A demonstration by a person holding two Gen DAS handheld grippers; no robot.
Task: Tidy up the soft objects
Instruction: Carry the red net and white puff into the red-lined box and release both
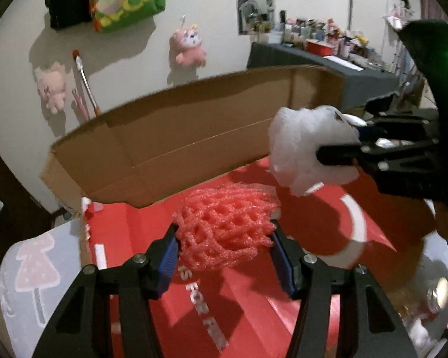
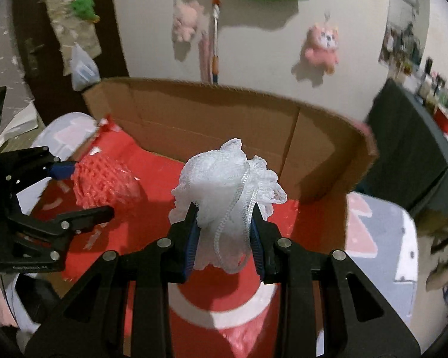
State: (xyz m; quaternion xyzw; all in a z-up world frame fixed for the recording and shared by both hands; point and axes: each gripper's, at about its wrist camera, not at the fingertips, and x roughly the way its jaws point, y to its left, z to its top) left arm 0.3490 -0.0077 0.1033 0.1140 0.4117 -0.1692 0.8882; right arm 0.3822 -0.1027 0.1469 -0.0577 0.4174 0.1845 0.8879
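Observation:
My left gripper is shut on a pink foam net and holds it over the red floor of an open cardboard box. My right gripper is shut on a white mesh bath pouf and holds it above the same box. In the left wrist view the pouf and right gripper hang at the right. In the right wrist view the pink net and left gripper sit at the left.
The box's tall brown flaps stand at the back and right side. A patterned grey-and-pink cloth lies under the box. Pink plush toys and a green bag hang on the wall. A cluttered dark table stands at the right.

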